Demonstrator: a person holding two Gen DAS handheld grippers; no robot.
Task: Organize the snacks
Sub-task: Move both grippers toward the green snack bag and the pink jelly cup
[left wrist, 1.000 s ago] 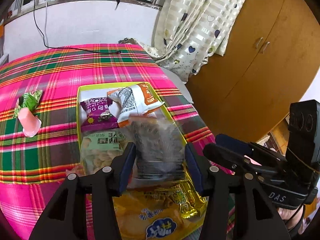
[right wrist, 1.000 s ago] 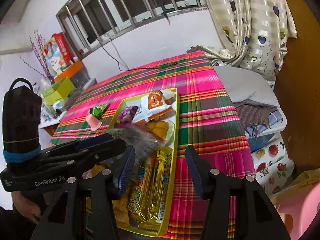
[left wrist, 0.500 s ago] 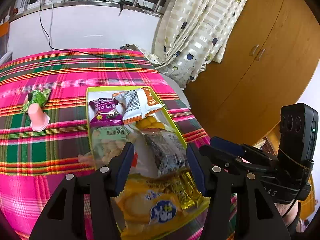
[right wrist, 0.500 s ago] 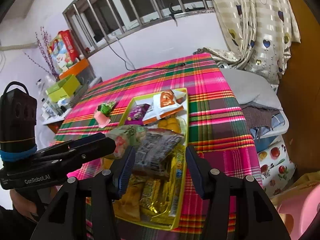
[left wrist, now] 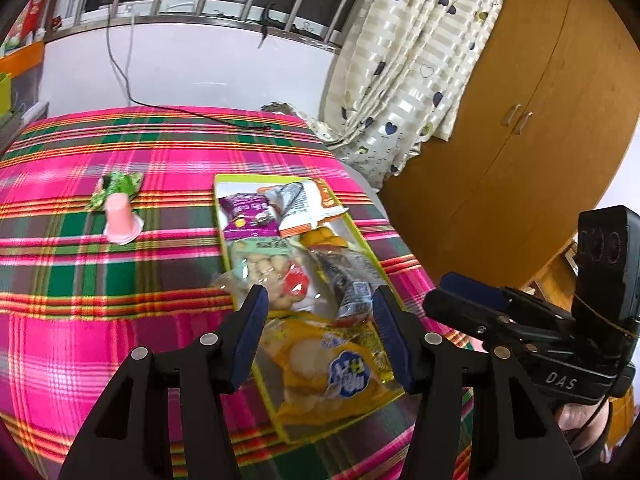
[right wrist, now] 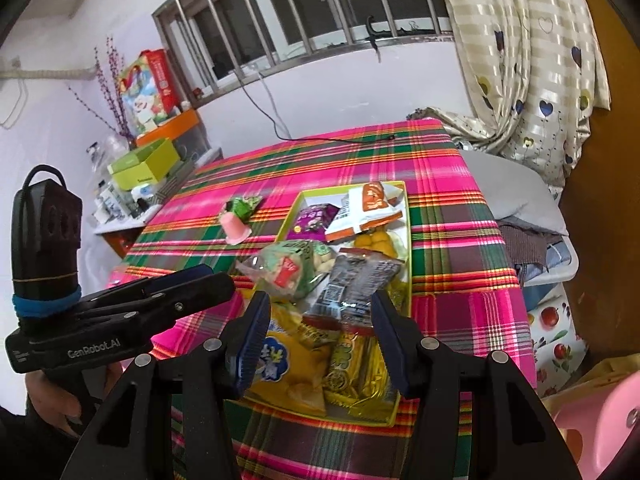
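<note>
A yellow-green tray (left wrist: pixel 357 236) (right wrist: pixel 408 216) on the plaid table holds several snack packs: a purple pack (left wrist: pixel 246 218), a white-orange pack (left wrist: pixel 308 210), a clear bag of puffs (left wrist: pixel 266 270), a dark pack (left wrist: pixel 348 280) (right wrist: pixel 354 284) and a yellow chip bag (left wrist: pixel 328 368) (right wrist: pixel 286 364). A pink jelly cup (left wrist: pixel 120 220) (right wrist: pixel 235 229) and a green candy pack (left wrist: pixel 116 188) (right wrist: pixel 242 206) lie left of the tray. My left gripper (left wrist: pixel 318 320) is open and empty above the tray's near end. My right gripper (right wrist: pixel 320 322) is open and empty above the same end.
A wooden wardrobe (left wrist: pixel 520 120) and a heart-print curtain (left wrist: pixel 400 60) stand to the right. A black cable (left wrist: pixel 192 114) crosses the table's far edge. A side shelf with green boxes (right wrist: pixel 140 164) is at the left; a pink stool (right wrist: pixel 600 432) sits low right.
Both grippers have pulled back and up from the tray. The dark pack that hung between the left fingers now lies in the tray.
</note>
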